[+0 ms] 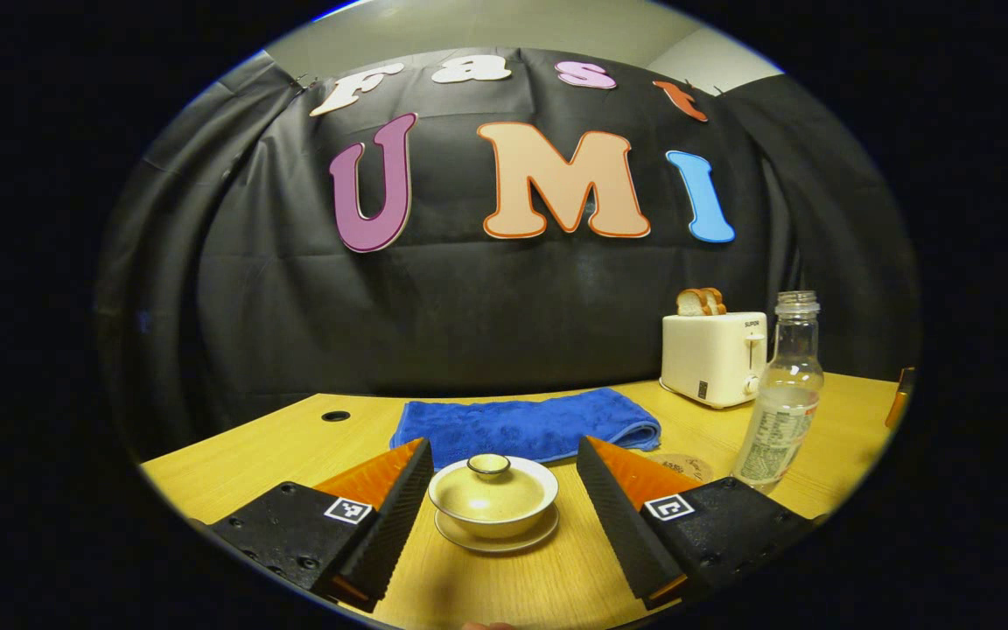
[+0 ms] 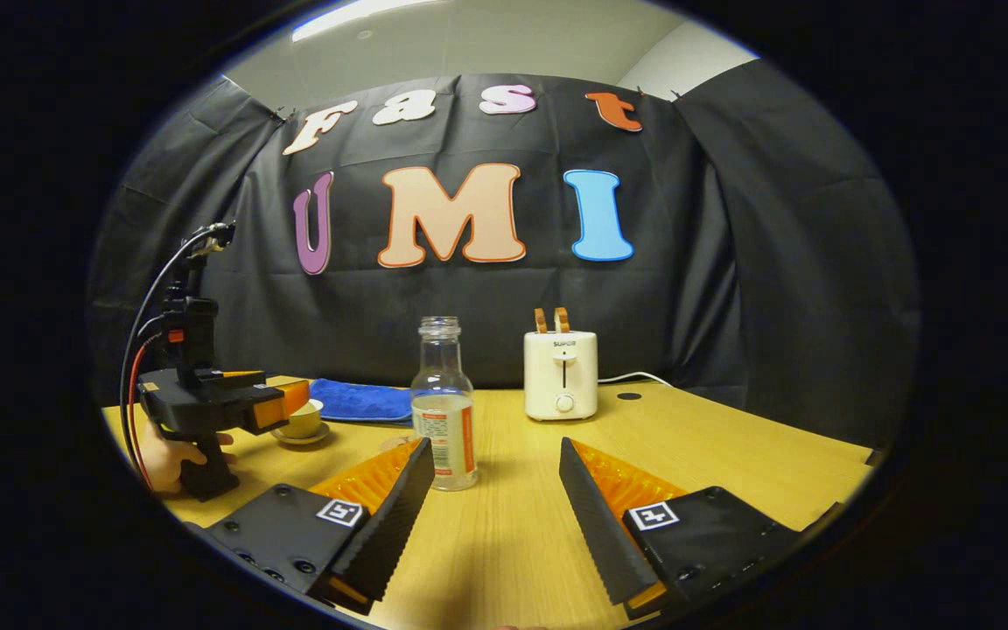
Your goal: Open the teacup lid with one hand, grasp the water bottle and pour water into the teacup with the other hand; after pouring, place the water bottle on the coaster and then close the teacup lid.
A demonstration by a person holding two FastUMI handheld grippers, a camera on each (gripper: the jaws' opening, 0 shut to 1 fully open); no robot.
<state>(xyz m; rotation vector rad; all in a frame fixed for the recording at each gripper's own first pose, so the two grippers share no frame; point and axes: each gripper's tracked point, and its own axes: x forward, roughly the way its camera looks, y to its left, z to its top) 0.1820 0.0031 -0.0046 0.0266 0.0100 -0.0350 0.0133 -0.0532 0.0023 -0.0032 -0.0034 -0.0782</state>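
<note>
A cream teacup (image 1: 493, 503) with its lid (image 1: 488, 465) on stands on a saucer in the left gripper view. My left gripper (image 1: 501, 446) is open, one finger on each side of the cup and not touching it. An uncapped clear water bottle (image 1: 780, 402) stands upright to the right, with a round coaster (image 1: 683, 465) just in front of it. In the right gripper view, the bottle (image 2: 444, 411) stands a little ahead and left of my open right gripper (image 2: 496, 446), which holds nothing. Far left there, a hand holds the left gripper (image 2: 285, 404) at the teacup (image 2: 301, 420).
A folded blue towel (image 1: 526, 424) lies behind the teacup. At the back of the wooden table (image 1: 556, 577) stands a white toaster (image 1: 714, 354) with bread slices in it. The toaster (image 2: 561, 374) and the towel (image 2: 362, 400) are also in the right gripper view.
</note>
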